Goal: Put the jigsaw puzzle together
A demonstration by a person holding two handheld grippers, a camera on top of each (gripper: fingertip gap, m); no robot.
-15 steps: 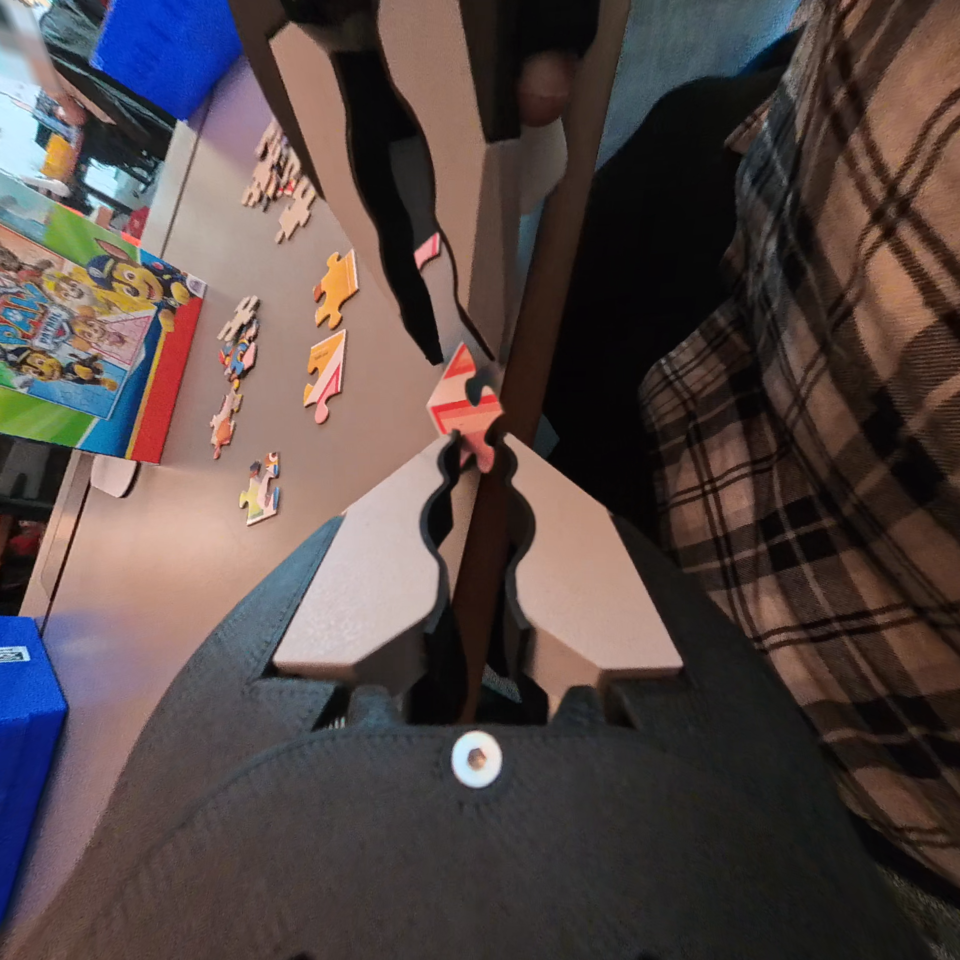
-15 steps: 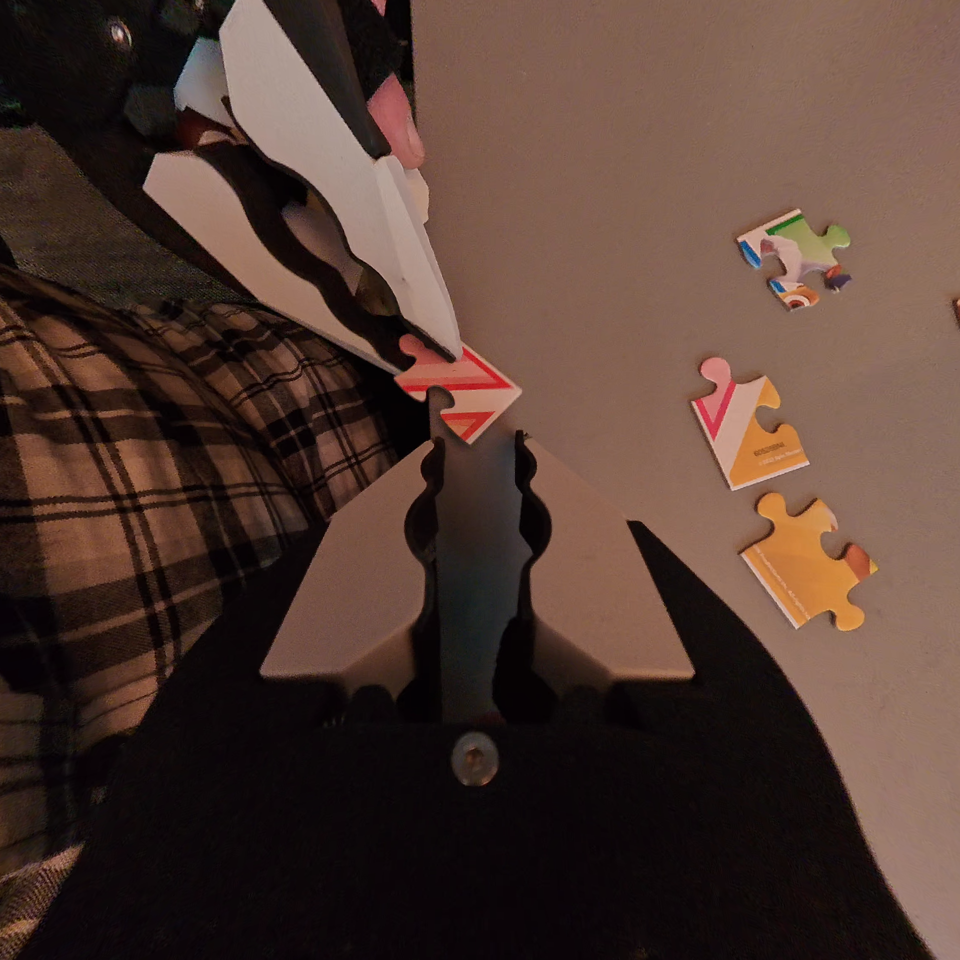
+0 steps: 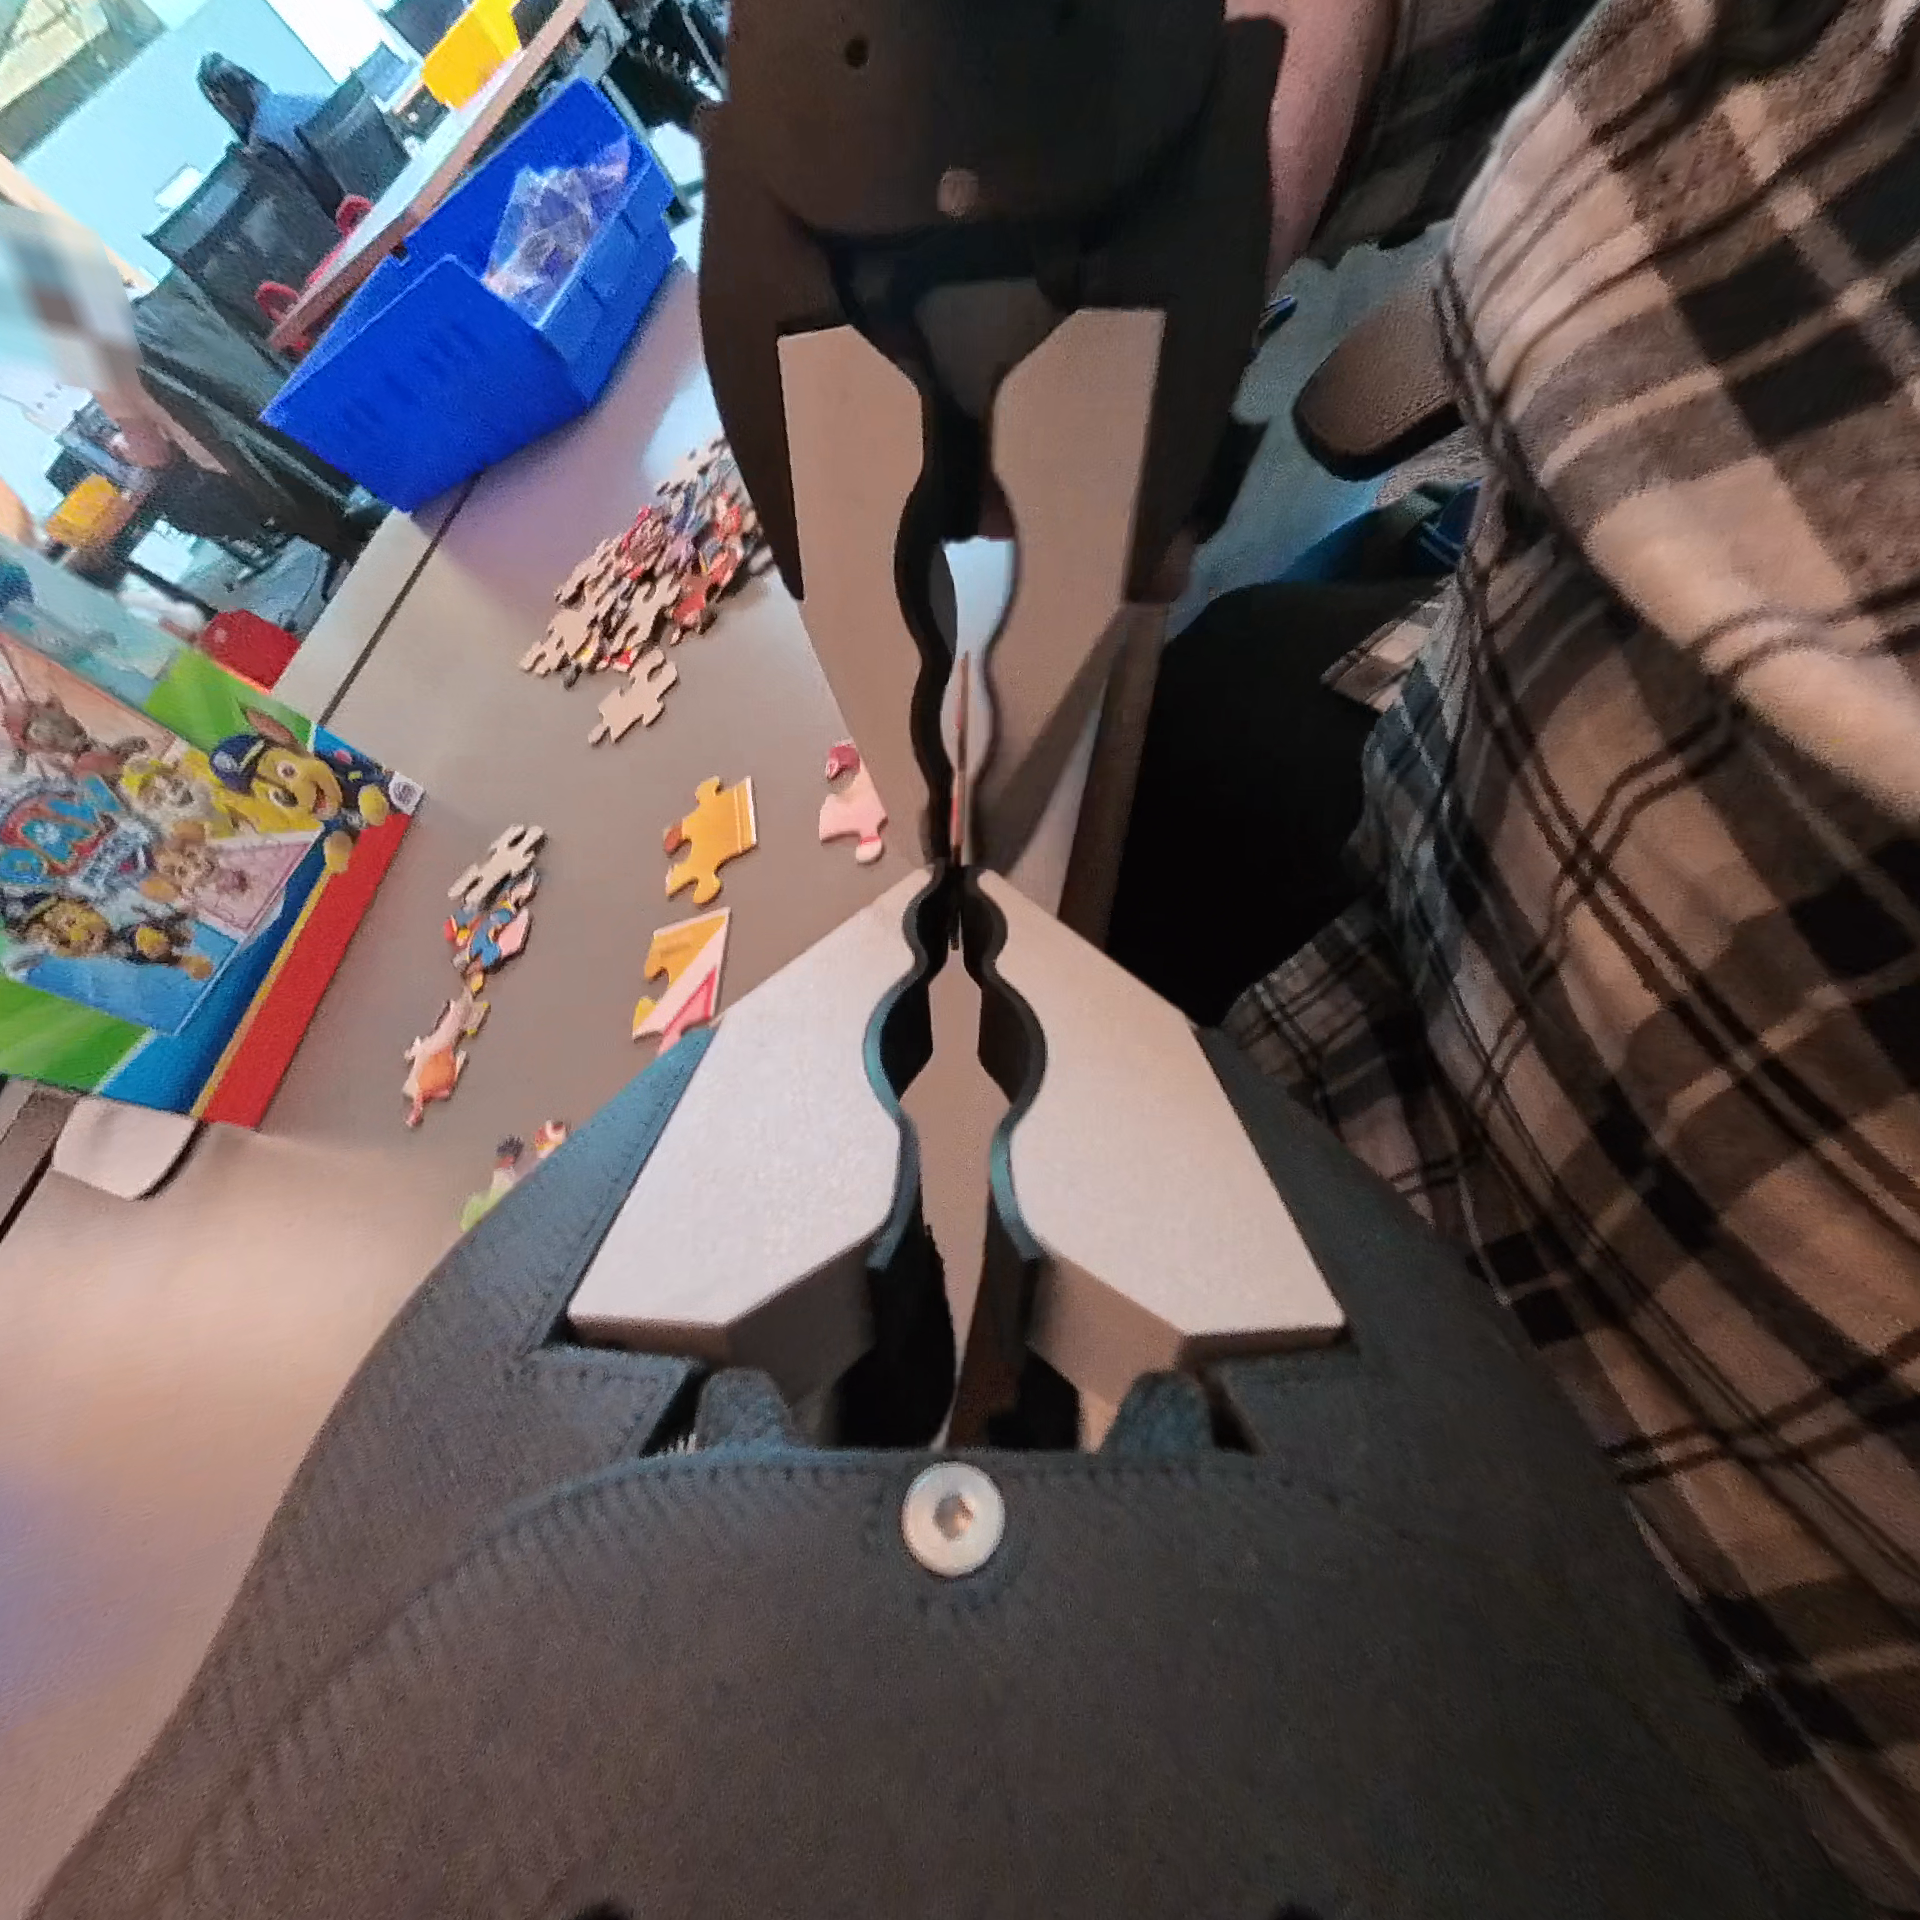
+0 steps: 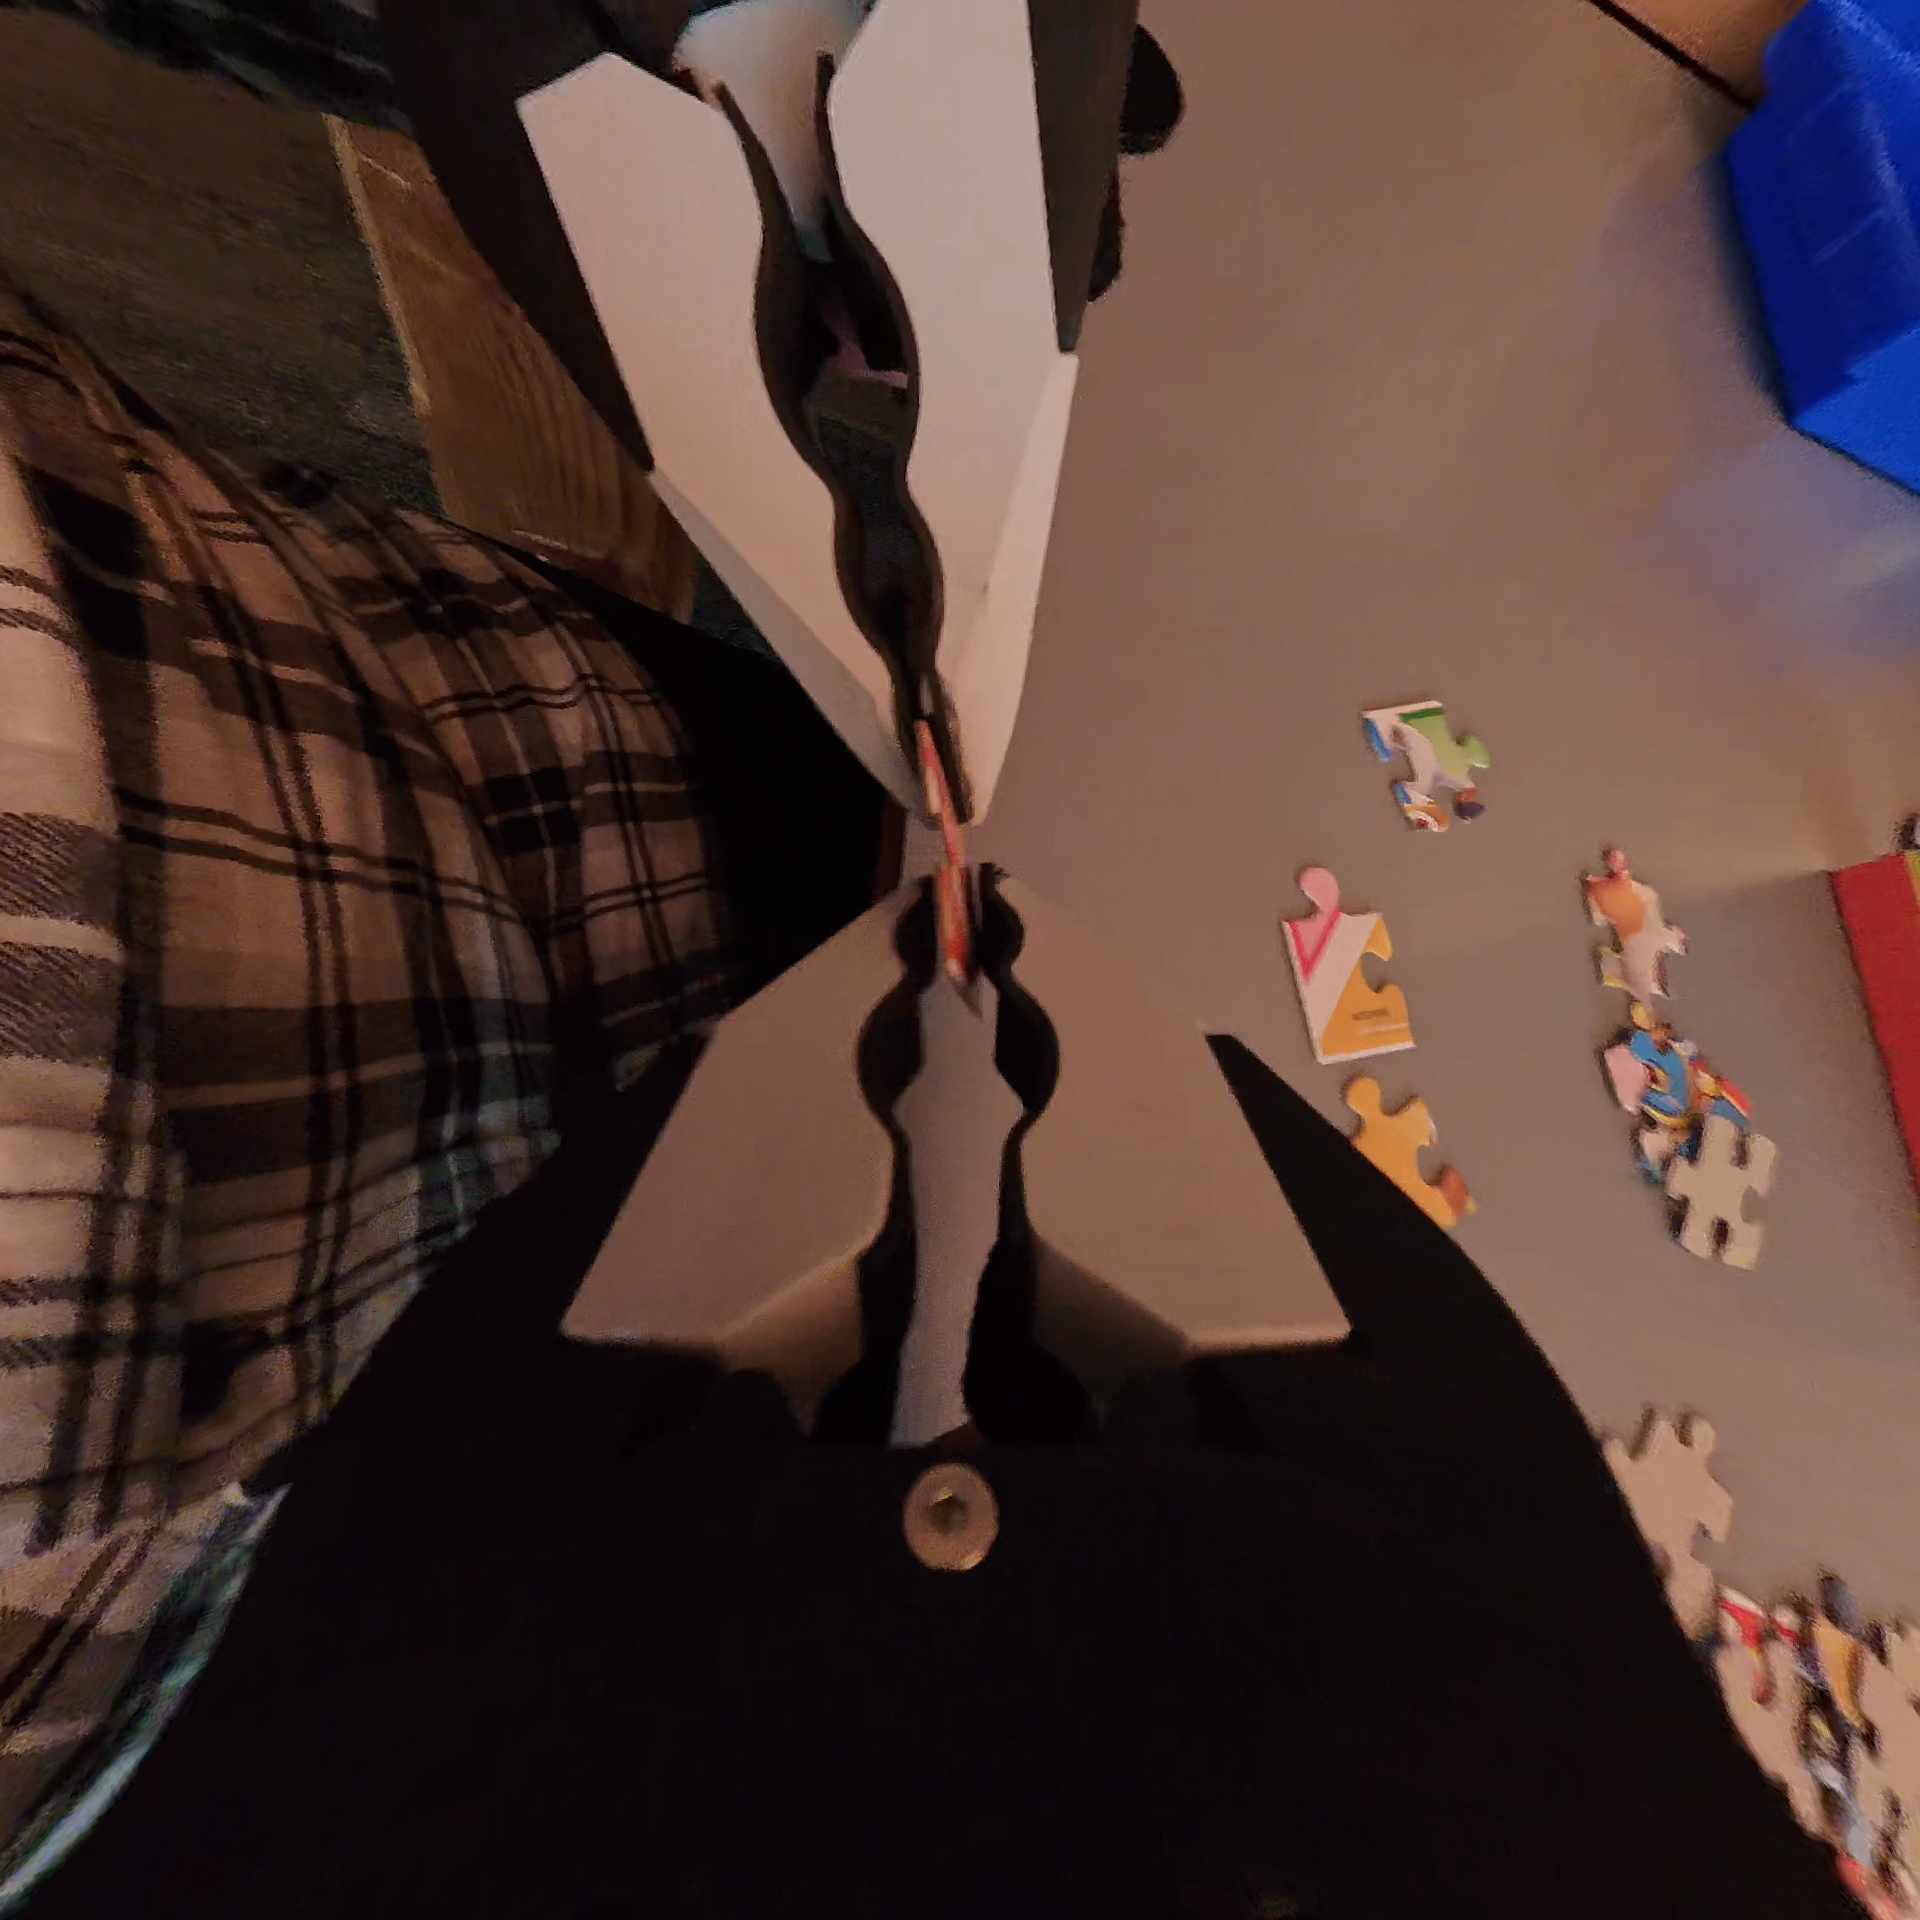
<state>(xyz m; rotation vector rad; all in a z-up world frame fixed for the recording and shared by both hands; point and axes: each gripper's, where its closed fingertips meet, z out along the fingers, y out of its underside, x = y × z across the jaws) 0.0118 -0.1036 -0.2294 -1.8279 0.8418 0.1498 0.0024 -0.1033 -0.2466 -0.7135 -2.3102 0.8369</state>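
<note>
We now hold one red-striped piece (image 4: 948, 831) edge-on between both grippers, left (image 3: 951, 894) and right (image 4: 958, 904) each pinching it, tips nearly meeting off the table's (image 4: 1351, 468) near edge; half a second ago it lay flatter, so a handover looks underway.

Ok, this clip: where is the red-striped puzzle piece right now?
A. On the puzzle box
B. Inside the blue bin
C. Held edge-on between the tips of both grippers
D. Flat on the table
C: the red-striped piece stands edge-on, pinched by both the right gripper and left gripper, above the table.
</note>
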